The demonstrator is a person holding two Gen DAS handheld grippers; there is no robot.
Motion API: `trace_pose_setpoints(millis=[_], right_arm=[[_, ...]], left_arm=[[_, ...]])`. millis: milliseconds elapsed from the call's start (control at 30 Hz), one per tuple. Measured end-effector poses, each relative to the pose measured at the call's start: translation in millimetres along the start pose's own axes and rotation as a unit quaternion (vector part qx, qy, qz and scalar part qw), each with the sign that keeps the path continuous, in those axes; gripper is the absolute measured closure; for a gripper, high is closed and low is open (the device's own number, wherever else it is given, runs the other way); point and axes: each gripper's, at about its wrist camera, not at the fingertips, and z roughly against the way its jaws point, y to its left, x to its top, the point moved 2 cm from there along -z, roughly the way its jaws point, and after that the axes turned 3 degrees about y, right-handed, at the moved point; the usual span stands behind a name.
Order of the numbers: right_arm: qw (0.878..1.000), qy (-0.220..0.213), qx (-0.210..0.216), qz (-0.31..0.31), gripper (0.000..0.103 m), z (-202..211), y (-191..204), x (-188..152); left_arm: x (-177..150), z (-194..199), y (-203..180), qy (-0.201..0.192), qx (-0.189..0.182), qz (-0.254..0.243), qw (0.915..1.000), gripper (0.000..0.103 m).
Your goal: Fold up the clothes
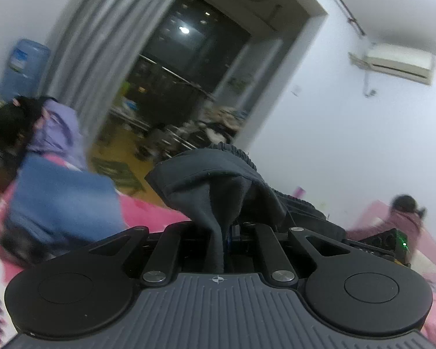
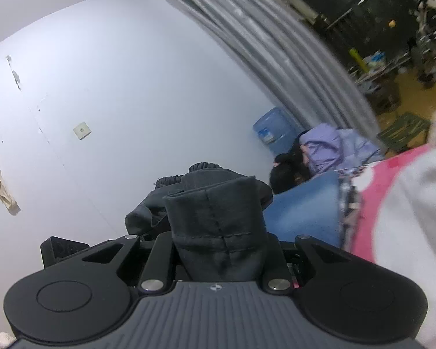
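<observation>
Dark grey fabric fills the middle of both wrist views: a pair of trousers [image 1: 215, 180] with a gathered elastic waistband at its upper edge, lifted off any surface and hanging between the two tools. The left hand-held gripper [image 1: 222, 241] is clenched on a thin bunched fold of the trousers, which rises from between the jaws and fans out toward 12 o'clock. In the right view, the right hand-held gripper [image 2: 222, 258] grasps a thicker, hemmed section of the same garment, the stitched hem standing upright just beyond its jaws, with more of the cloth and the elastic band slumping toward 10 o'clock.

Behind the trousers in the left view, a person in a lilac hooded top [image 1: 58, 128] sits at 9 o'clock beside a blue cushion [image 1: 64, 195], with pink bedding [image 1: 151, 212] below. A blue water bottle [image 1: 23, 67] stands by a grey curtain [image 1: 101, 46] at 10 o'clock, and an air conditioner [image 1: 398, 61] hangs on the white wall at 2 o'clock. Another person in pink [image 1: 404, 215] appears at 3 o'clock.
</observation>
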Motion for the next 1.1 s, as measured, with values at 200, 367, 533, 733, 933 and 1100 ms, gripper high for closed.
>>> trace_pose_setpoints(millis=[200, 367, 533, 733, 933, 1100], right_arm=[[0.999, 0.038, 0.025, -0.020, 0.081, -98, -18, 33], [0.997, 0.077, 0.031, -0.008, 0.081, -165, -30, 42], [0.995, 0.102, 0.021, -0.002, 0.081, -205, -49, 47], [0.994, 0.101, 0.015, -0.023, 0.081, -236, -81, 55], [0.996, 0.082, -0.007, -0.043, 0.077, -265, -121, 69], [0.985, 0.083, -0.127, -0.082, 0.038, -287, -177, 61]], left_arm=[[45, -14, 50, -0.021, 0.040, 0.021, 0.9988, 0.095], [57, -26, 90, -0.034, 0.057, 0.048, 0.9966, 0.095], [59, -48, 128, -0.024, 0.064, 0.070, 0.9952, 0.095], [71, -78, 152, -0.010, 0.064, 0.063, 0.9959, 0.095], [84, -115, 179, 0.010, 0.075, 0.043, 0.9962, 0.091], [63, -145, 238, 0.065, 0.156, 0.100, 0.9805, 0.082]])
